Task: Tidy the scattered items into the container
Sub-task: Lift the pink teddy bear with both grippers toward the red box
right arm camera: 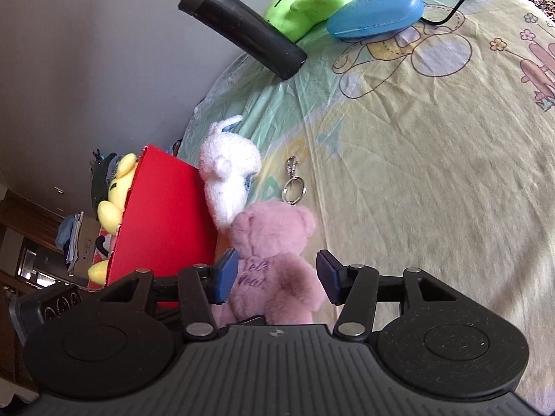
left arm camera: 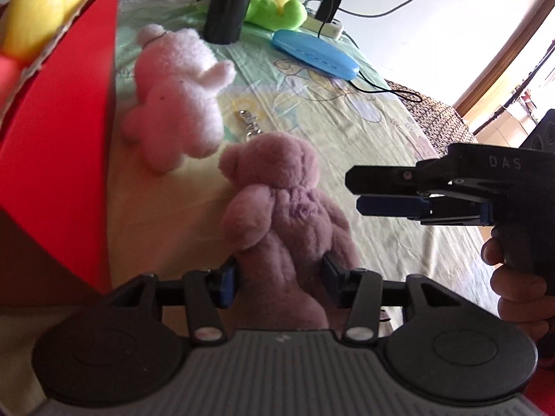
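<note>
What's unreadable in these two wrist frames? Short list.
- Inside of the red cardboard box: hidden by its own wall in both views; only the yellow plush toy pokes above it.
- Mauve plush bear lower body: covered by the camera mount in both views.
- Left gripper grip: fur hides whether the pads press.
- Black cylindrical flask top: cut off by the left wrist view's edge.
- Purple stitching on the bear's back, right wrist view: partly readable only.

Pink bear (right arm camera: pixel 274 263) lies beside red box (right arm camera: pixel 166 215).
</note>
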`<move>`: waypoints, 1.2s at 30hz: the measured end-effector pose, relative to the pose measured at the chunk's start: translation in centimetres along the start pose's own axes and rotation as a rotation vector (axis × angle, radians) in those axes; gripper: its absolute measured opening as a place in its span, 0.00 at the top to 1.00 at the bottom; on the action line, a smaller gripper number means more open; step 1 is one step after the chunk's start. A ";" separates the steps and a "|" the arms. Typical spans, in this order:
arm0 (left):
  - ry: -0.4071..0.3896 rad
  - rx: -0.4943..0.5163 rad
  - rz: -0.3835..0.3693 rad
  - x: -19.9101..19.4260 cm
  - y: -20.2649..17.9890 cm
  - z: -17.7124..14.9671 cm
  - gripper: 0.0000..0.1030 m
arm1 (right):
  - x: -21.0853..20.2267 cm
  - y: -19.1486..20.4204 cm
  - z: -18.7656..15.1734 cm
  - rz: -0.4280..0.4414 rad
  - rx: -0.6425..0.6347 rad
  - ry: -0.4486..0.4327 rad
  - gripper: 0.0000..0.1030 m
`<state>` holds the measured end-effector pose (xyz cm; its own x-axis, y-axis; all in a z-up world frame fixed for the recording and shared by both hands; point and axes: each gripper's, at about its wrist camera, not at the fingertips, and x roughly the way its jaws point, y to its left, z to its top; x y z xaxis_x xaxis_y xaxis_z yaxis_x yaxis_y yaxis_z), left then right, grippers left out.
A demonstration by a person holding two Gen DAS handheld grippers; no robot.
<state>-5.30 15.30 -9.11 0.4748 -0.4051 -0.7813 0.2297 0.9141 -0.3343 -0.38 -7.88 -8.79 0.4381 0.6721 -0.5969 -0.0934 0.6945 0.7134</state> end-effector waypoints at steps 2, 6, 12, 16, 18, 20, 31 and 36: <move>-0.011 -0.008 0.020 -0.3 0.4 -0.1 0.40 | 1.0 -0.2 0.0 -0.012 -0.001 0.039 0.47; -0.033 -0.019 0.004 -0.6 0.5 0.3 0.38 | 3.0 0.7 -0.5 -0.016 -0.065 0.111 0.47; -0.020 -0.069 -0.017 0.6 1.2 0.7 0.37 | 4.6 1.7 -0.3 -0.001 -0.124 0.146 0.47; -0.032 -0.068 -0.026 0.5 0.7 0.5 0.38 | 4.4 1.3 -0.1 0.015 -0.099 0.163 0.55; -0.050 -0.036 -0.034 0.0 -0.3 0.5 0.38 | 3.8 1.4 -0.2 0.019 -0.100 0.156 0.60; -0.067 0.000 -0.035 -0.5 -1.2 0.5 0.38 | 2.6 1.8 -0.4 0.014 -0.122 0.128 0.62; -0.258 0.087 -0.099 -7.7 -4.2 2.1 0.38 | -5.2 7.3 -1.9 0.046 -0.302 -0.164 0.66; -0.362 0.113 -0.096 -11.9 -3.9 2.8 0.38 | -6.8 10.4 -1.9 0.107 -0.368 -0.278 0.66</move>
<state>-9.51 16.48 2.95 0.7110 -0.4884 -0.5059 0.3701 0.8716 -0.3213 -6.08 -4.74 1.99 0.6266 0.6856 -0.3706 -0.4400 0.7037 0.5579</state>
